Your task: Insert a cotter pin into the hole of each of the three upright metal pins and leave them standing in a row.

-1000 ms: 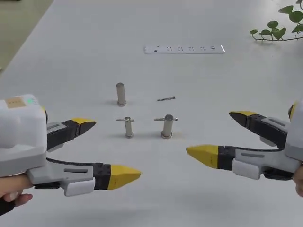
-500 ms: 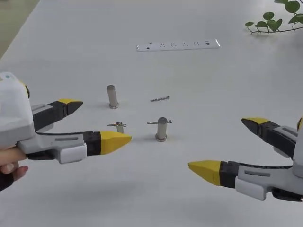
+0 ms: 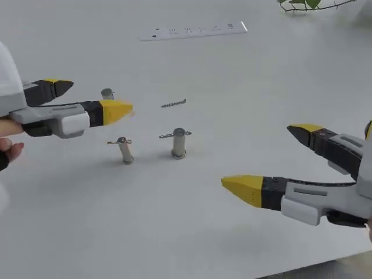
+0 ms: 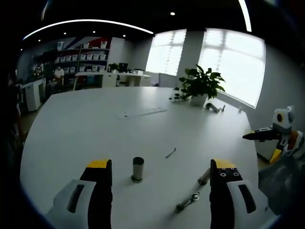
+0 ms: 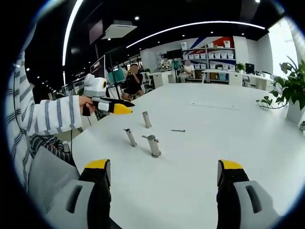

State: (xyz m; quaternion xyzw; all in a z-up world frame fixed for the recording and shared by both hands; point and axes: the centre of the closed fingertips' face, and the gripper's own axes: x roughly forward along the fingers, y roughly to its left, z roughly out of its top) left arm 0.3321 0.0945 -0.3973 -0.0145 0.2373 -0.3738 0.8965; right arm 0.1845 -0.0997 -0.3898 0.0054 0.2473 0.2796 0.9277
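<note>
Now, loose cotter pin (image 3: 174, 103) flat, lengthwise left-right; left gripper (image 3: 100, 97), right gripper (image 3: 257, 156), jaws apart, empty.

A white power strip (image 3: 195, 31) lies flat on the pale counter (image 3: 261, 81). Leafy plant sprigs (image 3: 308, 4) trail onto the counter right of the strip, well apart from it.

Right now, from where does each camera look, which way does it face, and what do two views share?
Head view: on the headset, looking forward and down at the table; left tongs, right tongs and a hand show.
Left gripper view: on the left tongs, low over the table, facing the bare pin; its own jaws rise below.
Right gripper view: on the right tongs, facing a fitted pin, the left tongs and a striped sleeve.
Shared: both gripper views hold the loose cotter pin.
</note>
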